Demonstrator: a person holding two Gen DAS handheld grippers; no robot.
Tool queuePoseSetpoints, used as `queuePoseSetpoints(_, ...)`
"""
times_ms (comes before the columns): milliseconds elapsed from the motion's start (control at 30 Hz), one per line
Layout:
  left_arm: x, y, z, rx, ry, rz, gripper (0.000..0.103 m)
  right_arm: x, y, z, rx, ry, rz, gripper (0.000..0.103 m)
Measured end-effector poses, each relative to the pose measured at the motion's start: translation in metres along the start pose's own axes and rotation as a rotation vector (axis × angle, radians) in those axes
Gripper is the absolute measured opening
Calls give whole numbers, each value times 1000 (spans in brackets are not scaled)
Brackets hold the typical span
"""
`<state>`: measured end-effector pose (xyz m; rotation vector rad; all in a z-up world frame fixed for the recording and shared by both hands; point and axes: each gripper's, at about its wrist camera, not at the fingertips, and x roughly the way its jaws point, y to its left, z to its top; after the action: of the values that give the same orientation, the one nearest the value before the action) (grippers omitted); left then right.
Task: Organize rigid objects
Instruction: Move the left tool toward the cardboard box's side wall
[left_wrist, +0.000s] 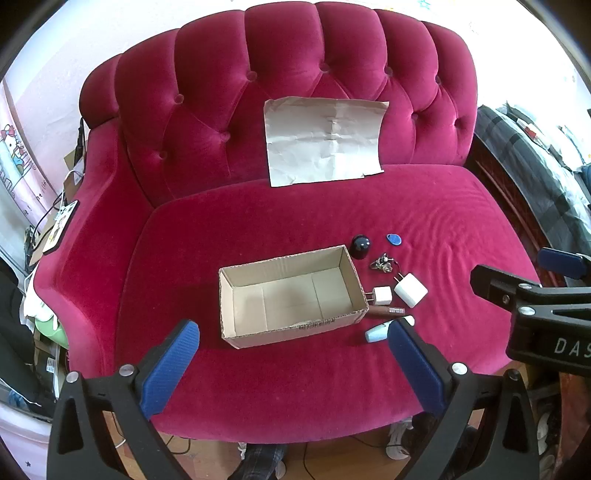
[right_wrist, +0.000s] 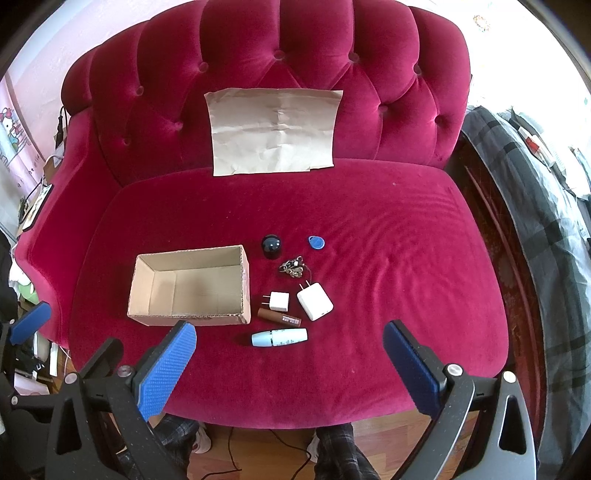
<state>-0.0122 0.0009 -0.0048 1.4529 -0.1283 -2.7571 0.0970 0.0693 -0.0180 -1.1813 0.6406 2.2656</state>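
Observation:
An open, empty cardboard box (left_wrist: 291, 295) (right_wrist: 190, 290) sits on the red sofa seat (right_wrist: 369, 240). To its right lie a black round cap (right_wrist: 271, 245), a blue key fob (right_wrist: 315, 242), a bunch of keys (right_wrist: 291, 267), a small white charger (right_wrist: 278, 301), a larger white charger (right_wrist: 315, 301), a brown tube (right_wrist: 279, 316) and a light blue and white tube (right_wrist: 279, 337). My left gripper (left_wrist: 293, 334) is open and empty, above the seat's front edge before the box. My right gripper (right_wrist: 290, 334) is open and empty, just in front of the light blue tube.
A creased sheet of paper (right_wrist: 275, 129) leans on the tufted sofa back. A plaid blanket (right_wrist: 546, 192) lies to the right of the sofa. Clutter and cables (left_wrist: 44, 229) sit off the left armrest. Wooden floor and cables show below the seat's front edge.

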Motion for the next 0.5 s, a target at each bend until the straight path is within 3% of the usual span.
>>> queuePoseSetpoints(500, 4, 2, -1, 7, -8, -16, 103, 4, -4, 0, 12, -6, 3, 103)
